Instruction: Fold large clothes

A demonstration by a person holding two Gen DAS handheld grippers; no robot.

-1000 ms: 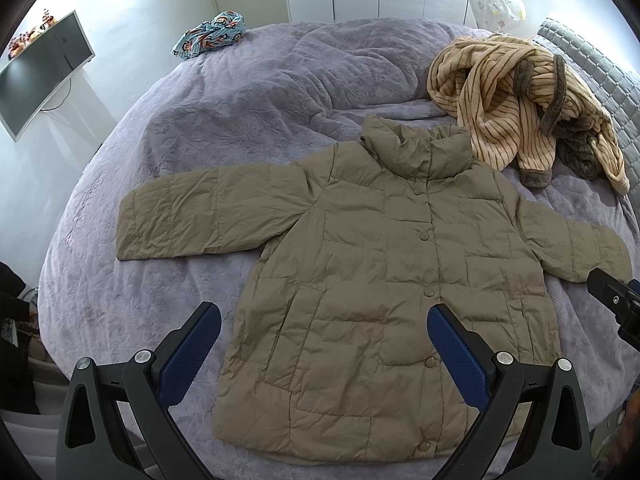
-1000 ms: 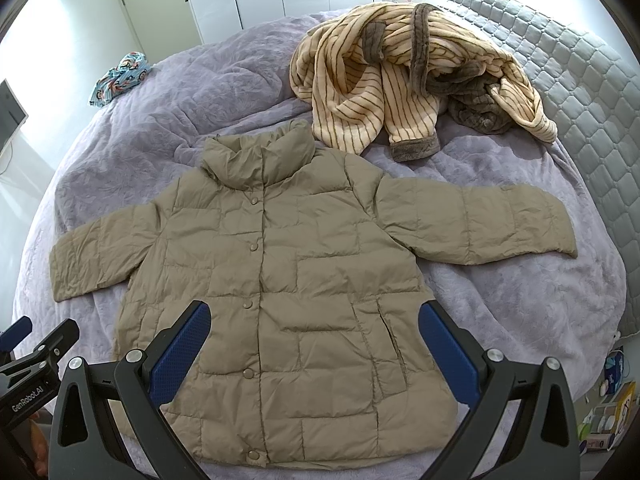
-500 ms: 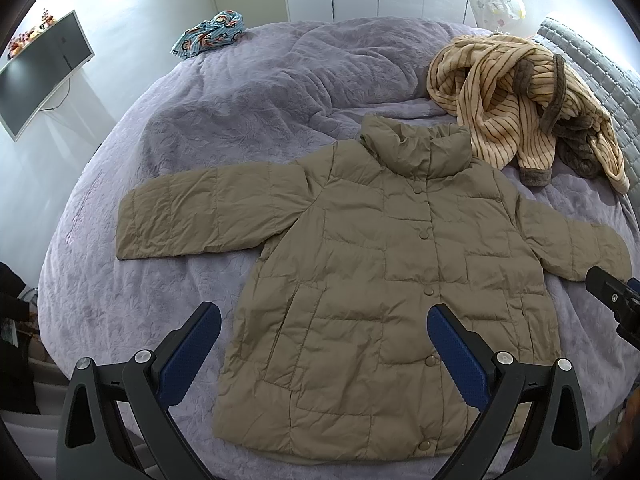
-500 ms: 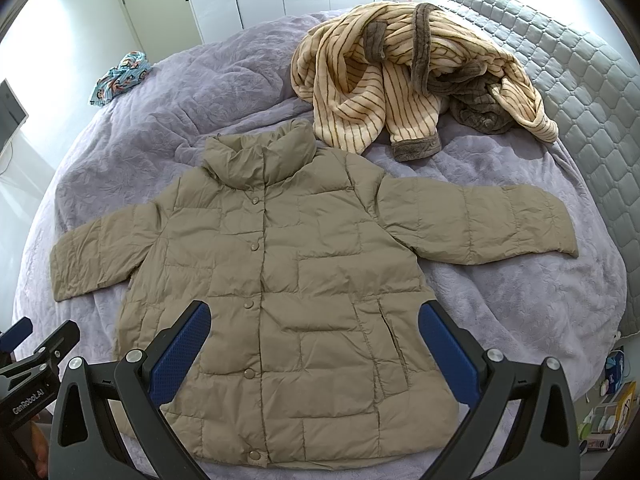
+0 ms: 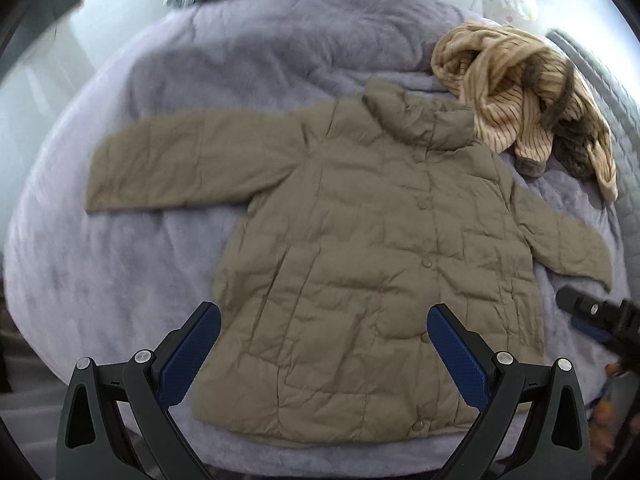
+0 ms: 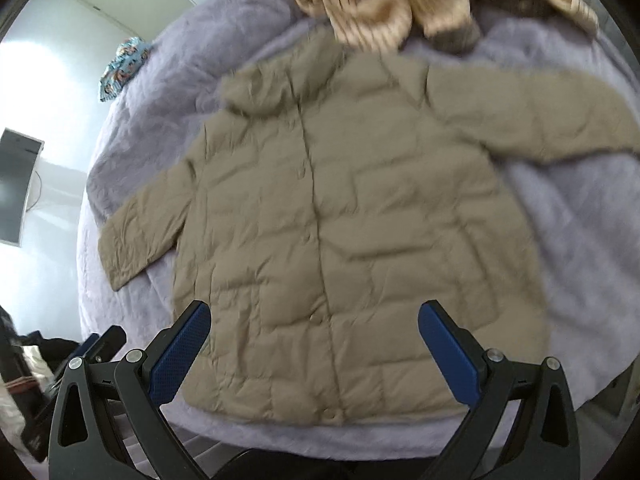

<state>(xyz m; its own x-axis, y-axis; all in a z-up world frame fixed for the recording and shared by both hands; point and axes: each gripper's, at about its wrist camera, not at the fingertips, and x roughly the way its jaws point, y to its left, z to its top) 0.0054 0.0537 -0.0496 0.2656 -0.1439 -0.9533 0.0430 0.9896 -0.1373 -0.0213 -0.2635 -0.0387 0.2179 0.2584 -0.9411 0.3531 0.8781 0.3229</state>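
Left gripper point(image 5: 320, 350) and right gripper point(image 6: 314, 344) spread wide, above hem of flat puffer jacket point(image 5: 360, 248)

My left gripper point(image 5: 324, 354) has two black angular fingers, each faced inside with a dimpled blue pad point(image 5: 188, 354) and pinned by round silver screws, with triangular cut-outs in the frame below. My right gripper point(image 6: 314, 350) is built the same: black frame, blue pads point(image 6: 448, 356), silver screws.
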